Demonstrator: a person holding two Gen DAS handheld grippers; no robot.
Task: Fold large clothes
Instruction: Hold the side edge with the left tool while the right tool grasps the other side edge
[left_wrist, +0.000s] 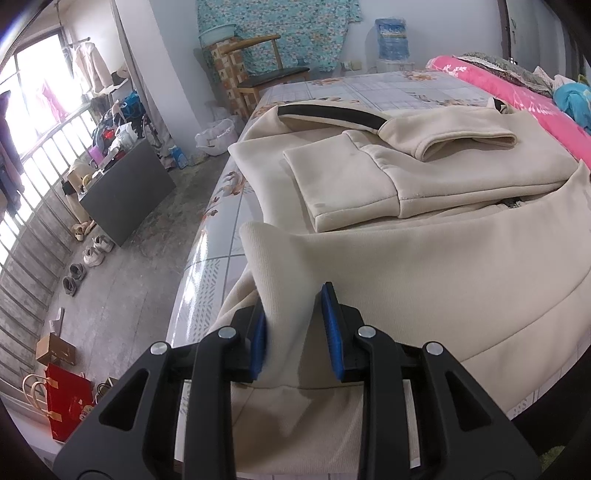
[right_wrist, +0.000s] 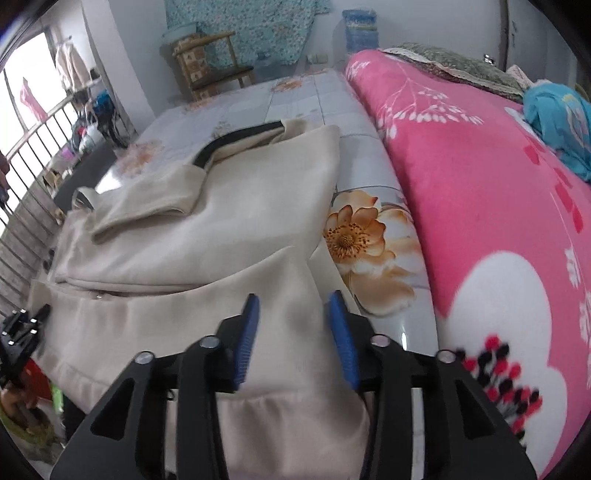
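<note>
Daylight from a barred window at the far left fills a bedroom with a grey concrete floor (left_wrist: 122, 280), where shoes (left_wrist: 96, 249) line up beside a dark cabinet (left_wrist: 125, 195) and a red paper bag (left_wrist: 68, 400) stands near the lower left. Against the far wall are a wooden chair (left_wrist: 258, 74) and a teal patterned cloth.

Most of the scene is a bed (left_wrist: 388, 86) covered in a glossy sheet of pale grey squares and orange flowers. A pink floral blanket (right_wrist: 480, 192) is heaped along its right side, with a turquoise garment (right_wrist: 557, 125) on top at the far right.

A large cream jacket (left_wrist: 443, 258) of thick, soft knit lies on the near part of the bed, its near edge at the bed's front edge. It is partly folded: one sleeve with a black stripe (left_wrist: 332, 112) lies across the upper body, its wide cuff open toward the right, and a squarish folded panel rests below it. A small metal zip pull shows at the fold line. A seam curves across the near section.

The left tool (left_wrist: 293, 332), with blue pads, is clamped on a raised ribbed corner of the jacket at its near left. The right tool (right_wrist: 291, 332) sits over the jacket's near right edge with cloth between its pads; whether the pads press it, I cannot tell.
</note>
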